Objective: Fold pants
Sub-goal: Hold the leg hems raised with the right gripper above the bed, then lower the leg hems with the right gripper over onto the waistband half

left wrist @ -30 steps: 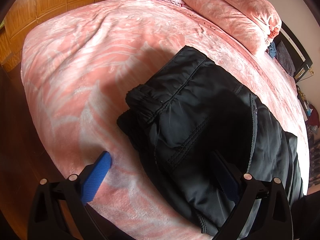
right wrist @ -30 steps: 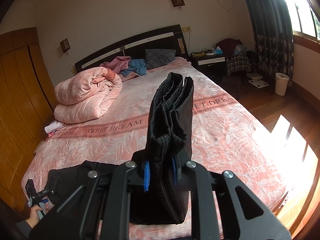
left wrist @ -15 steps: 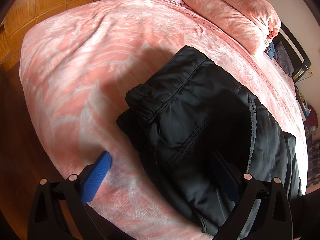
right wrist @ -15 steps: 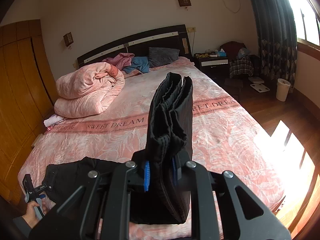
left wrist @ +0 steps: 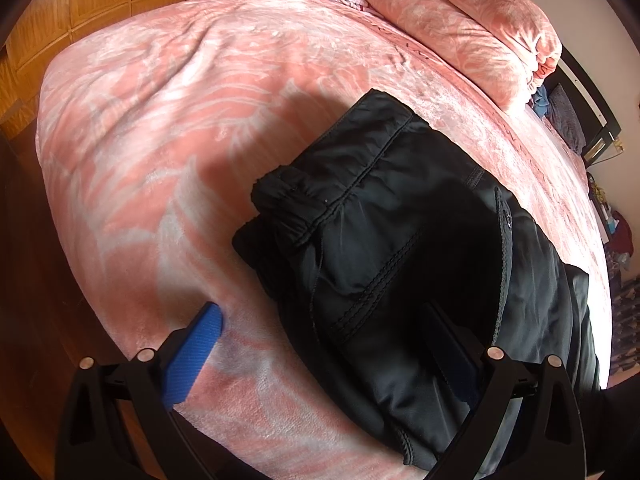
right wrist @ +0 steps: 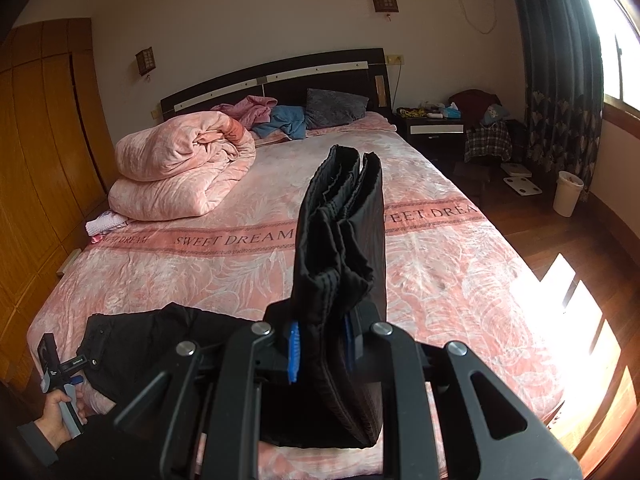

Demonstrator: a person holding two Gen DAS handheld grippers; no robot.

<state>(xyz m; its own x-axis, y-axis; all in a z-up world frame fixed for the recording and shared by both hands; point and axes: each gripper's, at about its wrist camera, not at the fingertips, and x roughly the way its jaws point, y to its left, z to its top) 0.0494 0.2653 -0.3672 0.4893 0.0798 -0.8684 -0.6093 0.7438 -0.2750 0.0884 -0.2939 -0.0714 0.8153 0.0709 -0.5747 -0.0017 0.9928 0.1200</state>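
**Leg ends lifted, waist on the bed**

Nearest the lens in the right wrist view, the right gripper (right wrist: 320, 344) is clenched on the stacked leg ends of the black pants (right wrist: 340, 248); the gathered cloth stands up between its blue pads (right wrist: 294, 350) and runs on away from the camera, long axis in line with the fingers. Low at the left of that view, a hand (right wrist: 60, 420) grips the handle of the left gripper (left wrist: 320, 352), which hangs just above the waist end near the foot corner of the bed (right wrist: 440, 280), tilted steeply down; its jaws stand wide and hold nothing, one blue pad (left wrist: 196, 356) over the pink cover, the other over black cloth. The waistband (left wrist: 352, 192) lies flat, to the left of the lifted leg ends, so the fold probably turns on bringing those ends across to it; the right hand is the one placed to do that. Farther off lie a rolled pink quilt (right wrist: 180, 168) and the dark headboard (right wrist: 276, 80).
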